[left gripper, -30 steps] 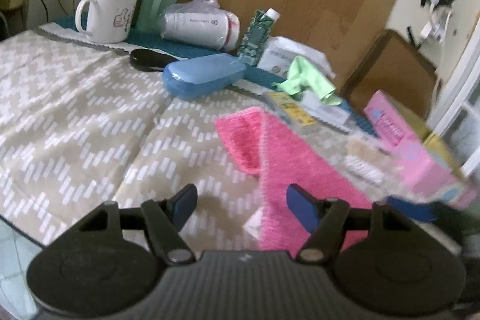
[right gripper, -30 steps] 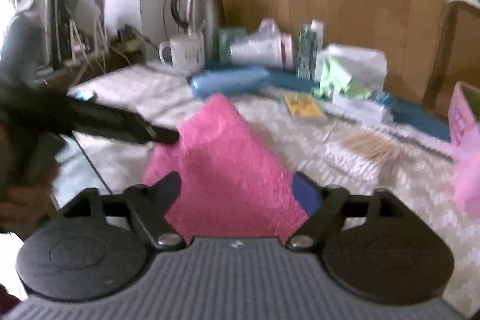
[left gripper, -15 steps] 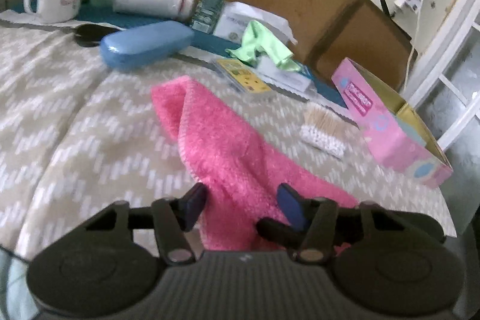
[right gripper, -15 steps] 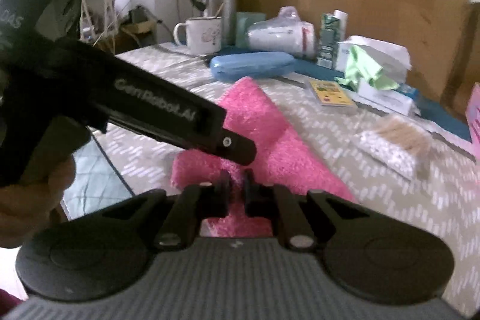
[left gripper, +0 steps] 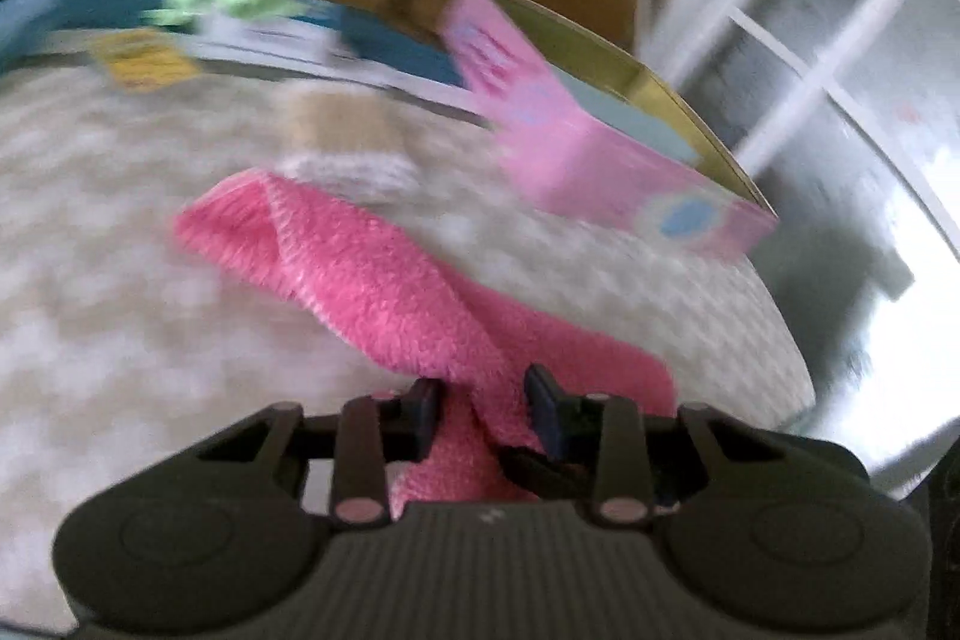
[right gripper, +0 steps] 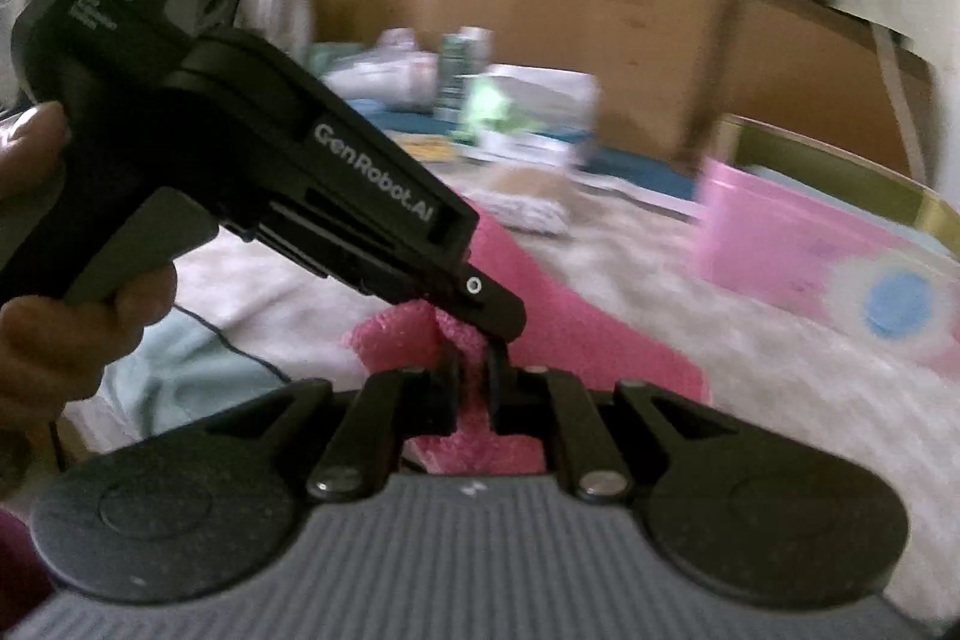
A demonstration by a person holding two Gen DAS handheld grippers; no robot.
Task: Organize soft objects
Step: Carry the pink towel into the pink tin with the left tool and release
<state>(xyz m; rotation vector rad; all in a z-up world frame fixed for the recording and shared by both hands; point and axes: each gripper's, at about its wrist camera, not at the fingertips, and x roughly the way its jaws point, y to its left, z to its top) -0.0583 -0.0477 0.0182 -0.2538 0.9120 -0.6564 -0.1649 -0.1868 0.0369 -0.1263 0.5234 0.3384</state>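
Left wrist view shows the fuzzy pink terry towel (left gripper: pixel 384 280) draped across the beige patterned tablecloth (left gripper: pixel 120 340), one end bunched and clamped between the pads of the left gripper (left gripper: pixel 480 409), its far end folded over on the cloth. From the right wrist camera, the right gripper (right gripper: pixel 474 370) is likewise clenched on a raised pinch of the same towel (right gripper: pixel 576 334), just under the nose of the left gripper's black body (right gripper: pixel 336 196), held in a hand (right gripper: pixel 36 244). The organizing looks barely begun: the towel is grasped by both tools but is neither folded nor put away. An open pink cardboard box (left gripper: pixel 600 148) stands near the towel's far side and may be its destination, though that is a guess. Bare cloth lies between towel and box; the table's rounded edge (left gripper: pixel 786 340) is close on that side, and blurred clutter crowds the back.
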